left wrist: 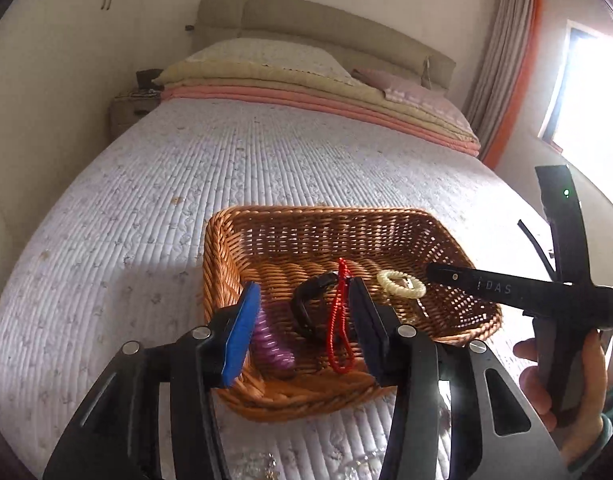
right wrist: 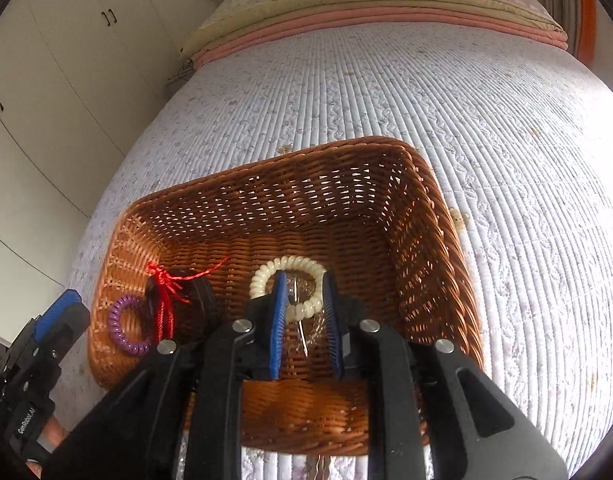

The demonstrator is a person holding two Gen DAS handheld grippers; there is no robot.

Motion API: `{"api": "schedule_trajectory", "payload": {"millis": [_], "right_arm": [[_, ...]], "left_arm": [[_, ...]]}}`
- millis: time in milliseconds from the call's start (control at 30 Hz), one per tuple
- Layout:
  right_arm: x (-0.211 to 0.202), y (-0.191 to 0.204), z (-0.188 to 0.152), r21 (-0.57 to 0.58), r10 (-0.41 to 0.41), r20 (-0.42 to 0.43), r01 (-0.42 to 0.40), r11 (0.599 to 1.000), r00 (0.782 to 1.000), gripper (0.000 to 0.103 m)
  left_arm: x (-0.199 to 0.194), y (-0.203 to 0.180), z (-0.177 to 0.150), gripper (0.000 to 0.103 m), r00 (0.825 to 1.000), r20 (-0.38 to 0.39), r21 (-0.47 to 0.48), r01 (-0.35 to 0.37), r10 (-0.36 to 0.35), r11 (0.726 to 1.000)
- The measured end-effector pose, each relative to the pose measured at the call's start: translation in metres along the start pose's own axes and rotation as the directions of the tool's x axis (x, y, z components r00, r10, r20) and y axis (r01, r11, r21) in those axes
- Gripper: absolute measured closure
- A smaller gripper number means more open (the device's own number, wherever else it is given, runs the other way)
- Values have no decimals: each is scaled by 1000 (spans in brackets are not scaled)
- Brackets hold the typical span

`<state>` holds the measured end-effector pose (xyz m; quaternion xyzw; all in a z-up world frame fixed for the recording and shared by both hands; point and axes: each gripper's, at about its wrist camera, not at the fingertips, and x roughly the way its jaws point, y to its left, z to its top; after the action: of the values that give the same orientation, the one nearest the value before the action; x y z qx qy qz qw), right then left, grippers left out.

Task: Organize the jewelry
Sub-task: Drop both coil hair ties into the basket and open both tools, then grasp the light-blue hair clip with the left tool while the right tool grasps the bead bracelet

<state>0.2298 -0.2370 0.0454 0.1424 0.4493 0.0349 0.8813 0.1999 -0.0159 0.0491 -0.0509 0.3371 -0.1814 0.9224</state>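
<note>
Left gripper [left wrist: 302,320]: black linkage arms, round silver screws at the pivots, blue pads on the finger faces.
Right gripper [right wrist: 304,320]: same black frame, silver screws, ribbed blue pads.
Markings: pale letters "DAS" along the right gripper's side; "GenRobot.AI" behind the left gripper's fingers.
Light: small green lamp.
Cable: thin black, beside the lamp.
Person's hand [left wrist: 554,384]: teal cuff at the wrist.

A brown woven wicker basket [right wrist: 446,216] sits on the white quilted bed [right wrist: 486,100]. In it, seen from the right wrist, a purple coiled band [right wrist: 124,326] lies leftmost, a black bangle [right wrist: 204,294] with a red beaded string [right wrist: 166,292] beside it, and a cream coiled band [right wrist: 266,274] to their right.
</note>
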Motion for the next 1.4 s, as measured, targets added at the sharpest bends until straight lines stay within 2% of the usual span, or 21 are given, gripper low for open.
{"api": "schedule_trajectory", "payload": {"millis": [67, 133, 200, 233, 367, 500, 667, 833, 900, 1000, 1133, 1233, 1300, 1400], "right_arm": [[-18, 1, -8, -5, 20, 18, -20, 1000, 1000, 86], [-39, 5, -18, -18, 34, 38, -34, 999, 999, 81], [-59, 8, -28, -35, 47, 66, -45, 998, 997, 70], [-69, 11, -36, -48, 59, 81, -55, 997, 995, 68], [-102, 25, -71, -111, 91, 117, -78, 991, 989, 67], [-112, 37, -103, -149, 102, 127, -83, 985, 987, 67], [-89, 44, -138, -191, 98, 78, -82, 978, 992, 67], [-60, 49, -161, -199, 75, 10, -72, 977, 997, 68], [-48, 52, -165, -205, 70, -14, -71, 976, 997, 74], [-30, 57, -169, -219, 39, -21, -43, 975, 999, 75], [-19, 59, -168, -229, 19, -38, -28, 973, 999, 77], [-18, 64, -169, -258, -4, -34, -5, 966, 999, 84], [-17, 67, -171, -280, -31, -25, 23, 960, 999, 94], [-20, 69, -175, -297, -47, -18, 39, 954, 999, 96]], "left_arm": [[-24, 0, 0, 56, 1000, 29, 0, 10, -10, 1000], [-48, 1, -2, 53, 998, 59, 1, 16, -16, 1000], [-72, 2, -5, 48, 996, 89, 1, 16, -16, 1000], [-83, 2, -6, 47, 995, 101, 0, 18, -18, 1000], [-120, 6, -22, 44, 991, 135, -1, 21, -20, 1000], [-140, 9, -45, 43, 990, 134, -12, 39, -37, 999], [-136, 14, -89, 43, 995, 69, -18, 69, -67, 997], [-97, 9, -138, 43, 990, -82, -16, 116, -117, 993], [-81, 3, -152, 45, 984, -139, 2, 117, -116, 993], [-63, -7, -164, 50, 976, -195, 32, 105, -97, 994], [-52, -11, -167, 57, 971, -225, 53, 92, -78, 994], [-46, -11, -168, 67, 968, -244, 53, 79, -64, 995], [-45, -12, -169, 79, 969, -245, 65, 47, -29, 997], [-45, -9, -166, 91, 968, -252, 63, 17, -1, 998]]}}
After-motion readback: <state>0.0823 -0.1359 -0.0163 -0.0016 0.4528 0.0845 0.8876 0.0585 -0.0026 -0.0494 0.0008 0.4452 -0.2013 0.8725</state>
